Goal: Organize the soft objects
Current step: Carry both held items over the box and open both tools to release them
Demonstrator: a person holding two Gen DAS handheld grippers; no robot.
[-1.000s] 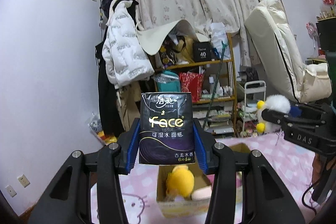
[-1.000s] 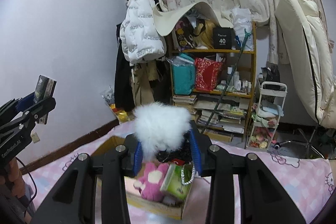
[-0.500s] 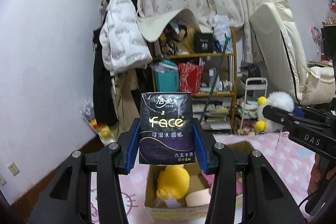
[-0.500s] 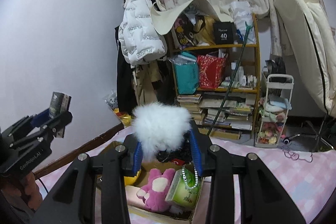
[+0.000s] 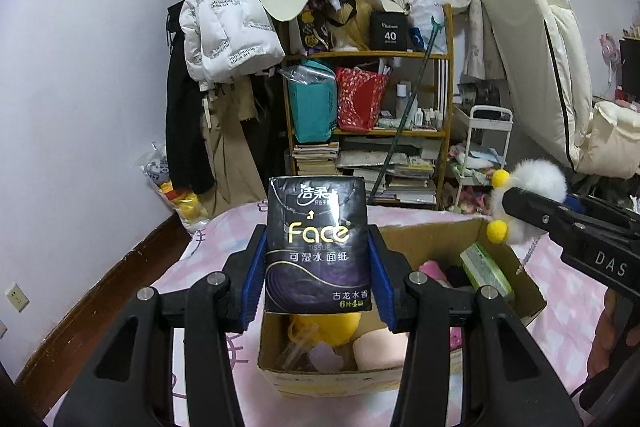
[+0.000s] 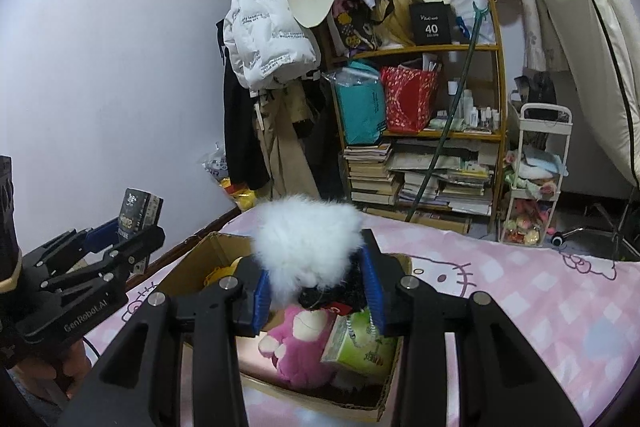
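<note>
Tissue pack (image 5: 318,245) is sitting clamped upright in the left gripper (image 5: 318,267) jaws, hovering over the cardboard box (image 5: 532,291) (likely for dropping in). Right gripper (image 6: 318,287) jaws are squeezing a white fluffy toy (image 6: 306,239) above the box's 12 o'clock end.

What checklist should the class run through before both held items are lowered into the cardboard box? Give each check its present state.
1. Left gripper shut on the tissue pack: ok.
2. Right gripper shut on the white fluffy toy: ok.
3. Cardboard box open on top: ok.
4. Both grippers above the box: ok.
5. Free room among the pink plush, green tissue pack and yellow toy: cannot tell.
</note>
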